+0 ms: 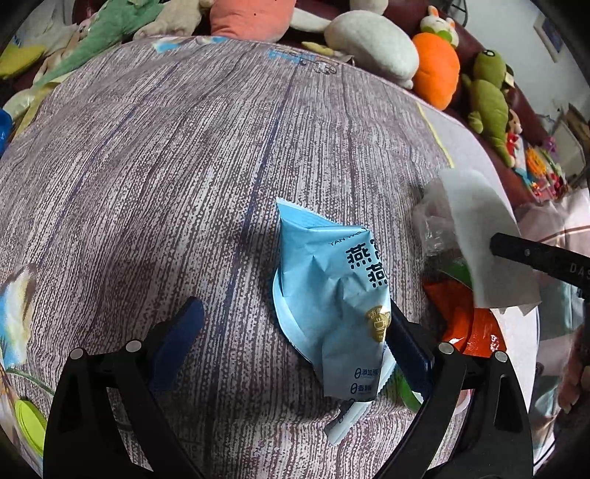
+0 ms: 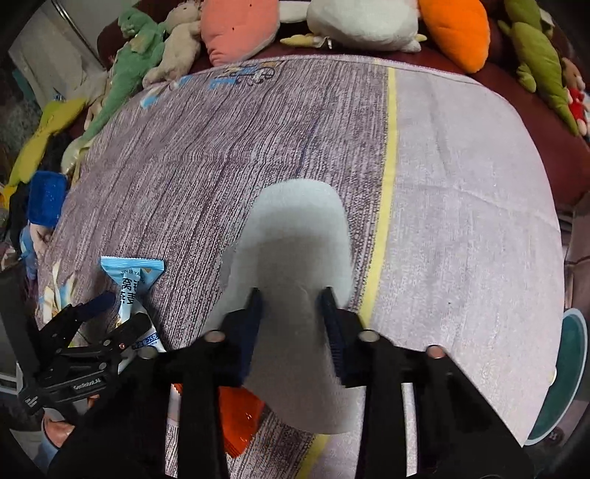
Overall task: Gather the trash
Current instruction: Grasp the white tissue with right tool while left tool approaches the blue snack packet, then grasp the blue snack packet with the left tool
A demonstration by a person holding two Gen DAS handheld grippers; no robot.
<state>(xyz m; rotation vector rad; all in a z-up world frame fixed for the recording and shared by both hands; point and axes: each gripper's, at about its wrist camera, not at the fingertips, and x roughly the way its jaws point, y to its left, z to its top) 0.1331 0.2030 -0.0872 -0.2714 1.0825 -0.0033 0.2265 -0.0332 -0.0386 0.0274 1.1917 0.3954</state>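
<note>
A light blue snack packet point(image 1: 332, 287) lies crumpled on the table cloth point(image 1: 166, 165), leaning against the right-hand finger of my left gripper point(image 1: 295, 331). That gripper's jaws stand wide apart and do not press on the packet. My right gripper point(image 2: 293, 298) is shut on a white tissue point(image 2: 295, 250), which bulges up between its fingers. In the left wrist view the tissue point(image 1: 479, 235) hangs from a black finger point(image 1: 516, 250) over an orange wrapper point(image 1: 464, 320) and a clear plastic wrapper point(image 1: 431, 221). The left gripper point(image 2: 114, 313) and blue packet point(image 2: 129, 280) appear at the lower left of the right wrist view.
Plush toys line the table's far edge: a green dinosaur point(image 2: 136, 48), a pink cushion point(image 2: 239, 25), an orange carrot point(image 1: 437, 70). A teal round object point(image 2: 568, 368) sits off the table's right side. A yellow-green lid point(image 1: 29, 423) lies at the near left.
</note>
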